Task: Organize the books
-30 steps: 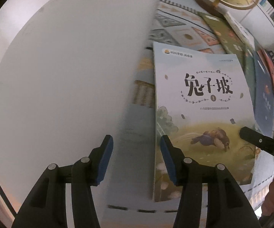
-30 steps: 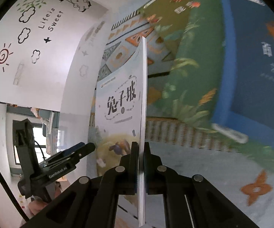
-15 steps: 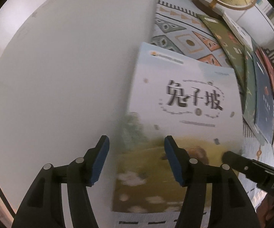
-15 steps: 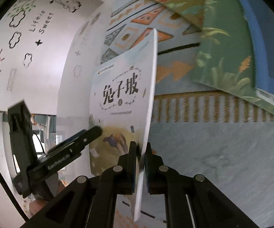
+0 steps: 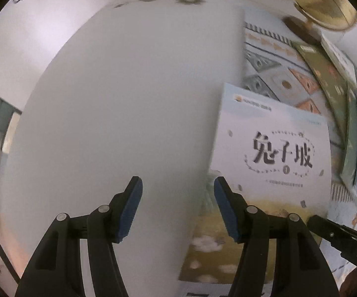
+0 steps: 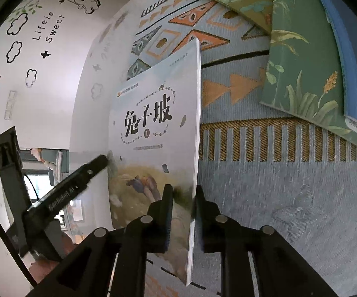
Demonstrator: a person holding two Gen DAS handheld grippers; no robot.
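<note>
The right gripper (image 6: 182,212) has its jaws opening around the upright pale book (image 6: 158,133), while the left gripper (image 5: 178,210) hangs half-wide, holding nothing.

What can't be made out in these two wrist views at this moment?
- Rabbit book, lower cover: left wrist view blurs it and the left gripper covers part.
- Right gripper, jaws opening around the book's edge: whether the pads touch is blurred in the right wrist view.
- Blue book, title: cut off by the right wrist view's edge.
- Globe: top cut off in the left wrist view.
</note>
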